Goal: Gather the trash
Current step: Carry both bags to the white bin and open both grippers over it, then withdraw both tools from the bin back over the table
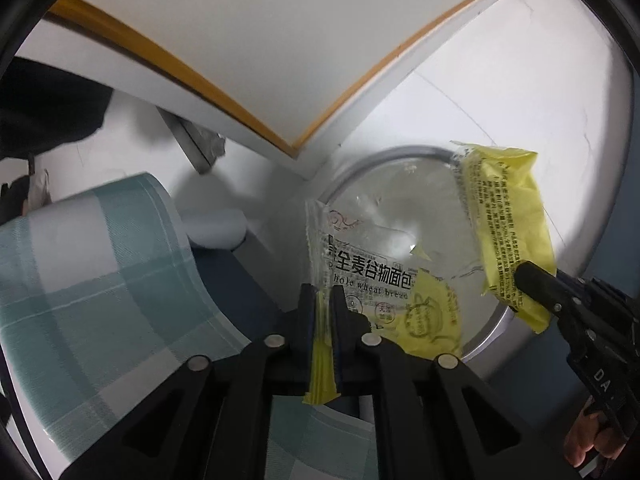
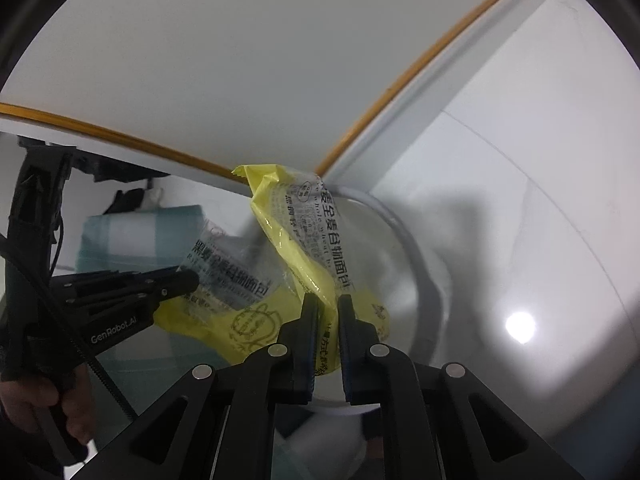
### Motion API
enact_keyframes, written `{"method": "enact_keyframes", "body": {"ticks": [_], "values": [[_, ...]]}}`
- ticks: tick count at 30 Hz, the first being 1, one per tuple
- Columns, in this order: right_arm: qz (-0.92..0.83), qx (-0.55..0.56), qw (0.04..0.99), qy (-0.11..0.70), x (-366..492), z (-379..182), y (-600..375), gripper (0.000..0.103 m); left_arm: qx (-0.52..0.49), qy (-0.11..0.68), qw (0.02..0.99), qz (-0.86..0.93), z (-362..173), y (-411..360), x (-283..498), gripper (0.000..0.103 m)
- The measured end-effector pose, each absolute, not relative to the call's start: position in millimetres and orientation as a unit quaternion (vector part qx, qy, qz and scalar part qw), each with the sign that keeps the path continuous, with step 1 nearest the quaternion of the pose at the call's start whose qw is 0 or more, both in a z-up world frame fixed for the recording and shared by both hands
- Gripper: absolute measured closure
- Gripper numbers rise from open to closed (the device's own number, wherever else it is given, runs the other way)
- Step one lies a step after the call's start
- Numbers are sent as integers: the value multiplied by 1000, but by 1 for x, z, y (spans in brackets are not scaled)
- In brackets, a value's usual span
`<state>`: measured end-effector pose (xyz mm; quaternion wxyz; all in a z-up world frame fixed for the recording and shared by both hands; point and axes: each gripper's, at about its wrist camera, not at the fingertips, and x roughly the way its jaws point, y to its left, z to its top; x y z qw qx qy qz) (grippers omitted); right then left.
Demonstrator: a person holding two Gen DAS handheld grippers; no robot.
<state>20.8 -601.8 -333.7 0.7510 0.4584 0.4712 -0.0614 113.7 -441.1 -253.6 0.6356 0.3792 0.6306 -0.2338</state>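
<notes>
A clear and yellow bread wrapper (image 1: 360, 264) hangs from my left gripper (image 1: 322, 292), whose pads are shut on its yellow edge. It is over the round bin with a grey rim (image 1: 400, 153) and a clear liner. A second, mostly yellow wrapper (image 1: 508, 216) is held at the bin's right side by my right gripper (image 1: 525, 276). In the right wrist view the right gripper (image 2: 328, 300) pinches that yellow wrapper (image 2: 288, 216) above the bin rim (image 2: 424, 272). The left gripper (image 2: 192, 278) comes in from the left with its wrapper (image 2: 224, 276).
A white table (image 1: 240, 40) with a wooden edge overhangs the bin. A teal and white checked cloth (image 1: 100, 260) drapes at the left, with a white foam block (image 1: 216, 228) beside it. White floor tiles (image 1: 520, 100) lie to the right. A hand (image 2: 72, 408) grips the left tool.
</notes>
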Motion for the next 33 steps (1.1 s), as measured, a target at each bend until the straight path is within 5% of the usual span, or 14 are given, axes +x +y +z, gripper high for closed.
{"method": "enact_keyframes", "body": {"ticks": [8, 11, 13, 33], "values": [[-51, 457, 746, 483, 20, -341, -595, 74, 342, 647, 634, -249, -259, -437, 122, 77], [-53, 454, 749, 480, 18, -338, -594, 71, 326, 650, 638, -252, -259, -431, 128, 48], [-55, 453, 751, 476, 14, -335, -595, 67, 313, 648, 648, -250, -251, -428, 129, 41], [-69, 374, 826, 416, -5, -210, -590, 36, 155, 502, 805, -275, -90, -358, 105, 20]]}}
